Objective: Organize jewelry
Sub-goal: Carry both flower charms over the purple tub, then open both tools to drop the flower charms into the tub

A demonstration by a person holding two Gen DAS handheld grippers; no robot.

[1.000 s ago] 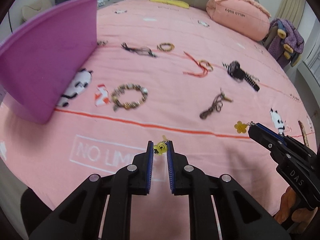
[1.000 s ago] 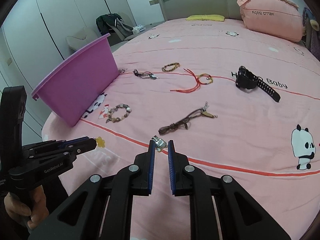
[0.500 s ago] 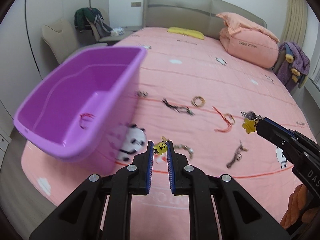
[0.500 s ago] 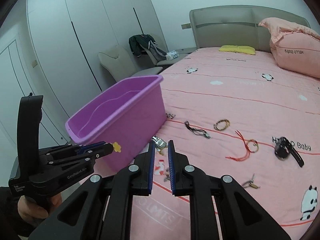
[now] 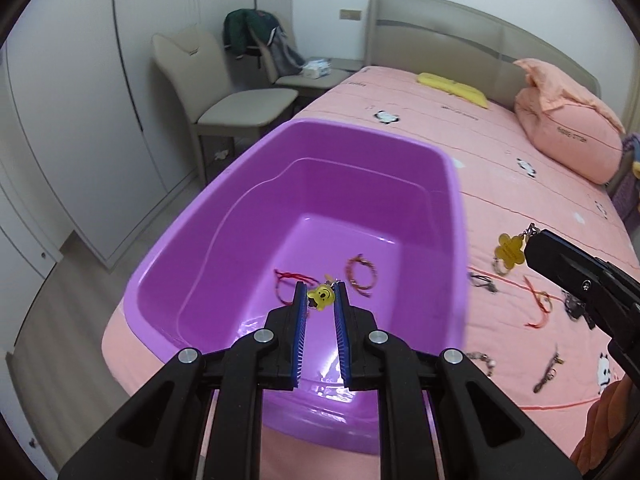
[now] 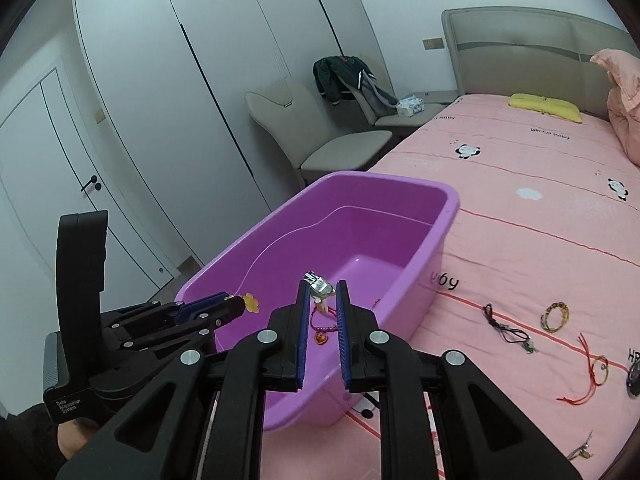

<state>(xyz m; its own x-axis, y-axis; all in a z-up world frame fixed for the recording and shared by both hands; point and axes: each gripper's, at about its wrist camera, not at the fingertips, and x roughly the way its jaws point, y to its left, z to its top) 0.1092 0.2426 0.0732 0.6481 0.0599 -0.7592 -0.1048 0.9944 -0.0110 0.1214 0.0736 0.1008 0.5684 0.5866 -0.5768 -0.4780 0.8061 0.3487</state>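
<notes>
Holding a yellow bear charm in the narrow left gripper and a flower keychain in the right gripper, over the purple tub near the bed's corner, for dropping in.

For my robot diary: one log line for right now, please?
left gripper: shut on yellow bear charm | right gripper: shut on silver clasp charm | both over purple plastic tub

Light: even, soft, indoor, source unseen | Shadows: faint | Glare: small white highlights were seen on the purple bin's near inner wall | Blur: the bin's right rim and the bedspread items were smeared | Distortion: straight lines were bowed by the fisheye, corners were blacked out
</notes>
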